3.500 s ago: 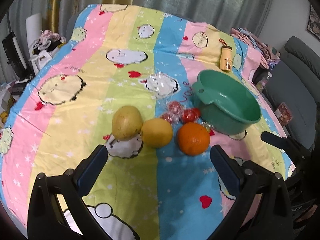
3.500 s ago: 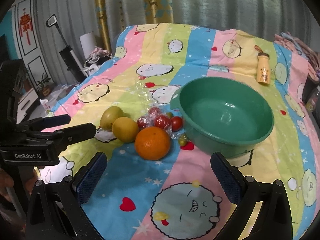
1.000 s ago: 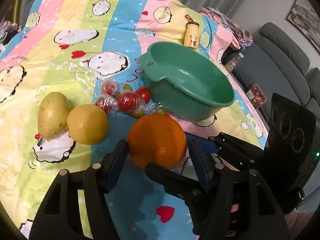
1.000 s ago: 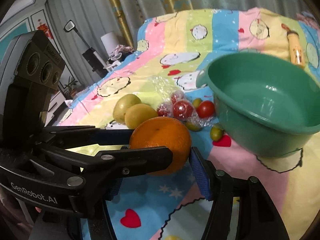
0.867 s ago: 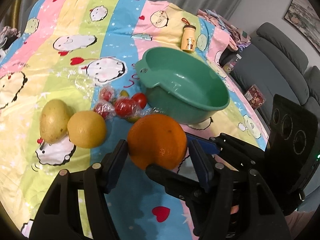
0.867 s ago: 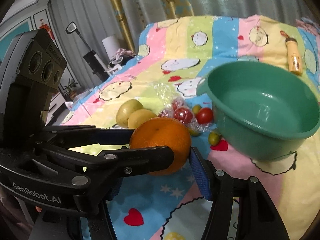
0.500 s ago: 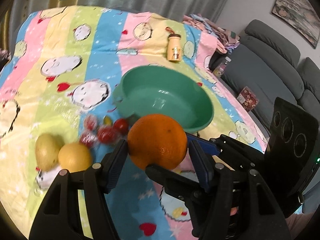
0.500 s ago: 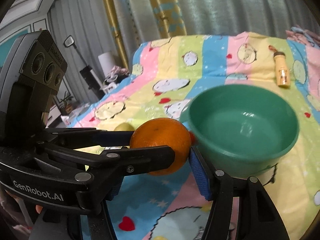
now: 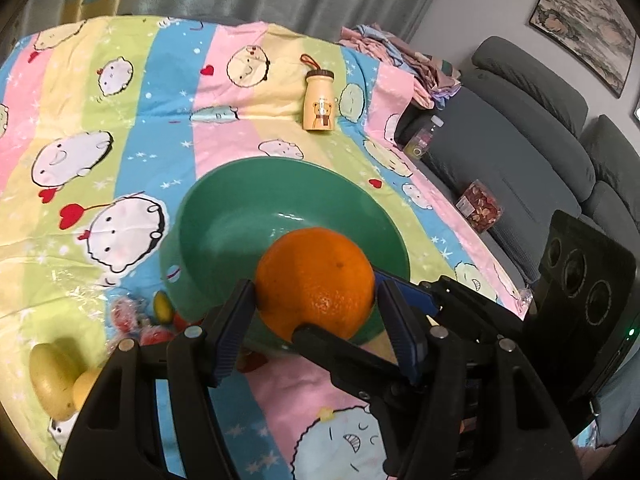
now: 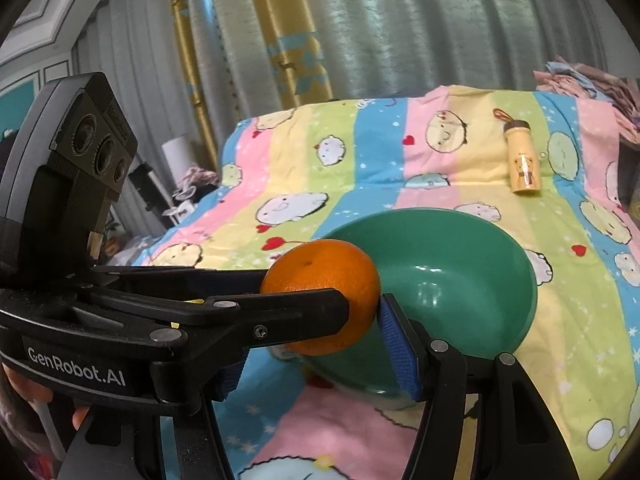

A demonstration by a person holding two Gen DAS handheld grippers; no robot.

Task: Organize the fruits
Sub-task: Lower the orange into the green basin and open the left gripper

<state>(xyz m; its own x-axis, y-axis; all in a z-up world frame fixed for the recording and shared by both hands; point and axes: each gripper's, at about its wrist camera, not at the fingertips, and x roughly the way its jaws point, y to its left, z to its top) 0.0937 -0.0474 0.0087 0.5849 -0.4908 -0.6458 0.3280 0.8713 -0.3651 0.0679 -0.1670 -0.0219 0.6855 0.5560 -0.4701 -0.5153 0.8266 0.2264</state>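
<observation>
While both my left tongs point(image 9: 316, 312) and right tongs point(image 10: 308, 334) pinch one orange point(image 9: 316, 282) above the green basin point(image 9: 224, 216), uneven release could roll it off the rim.

"GenRobot.AI" on left gripper point(image 10: 320, 304)

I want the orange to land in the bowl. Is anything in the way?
Nothing visible. The orange, pinched by both grippers, hangs at the near rim of the green bowl, which looks bare inside.
</observation>
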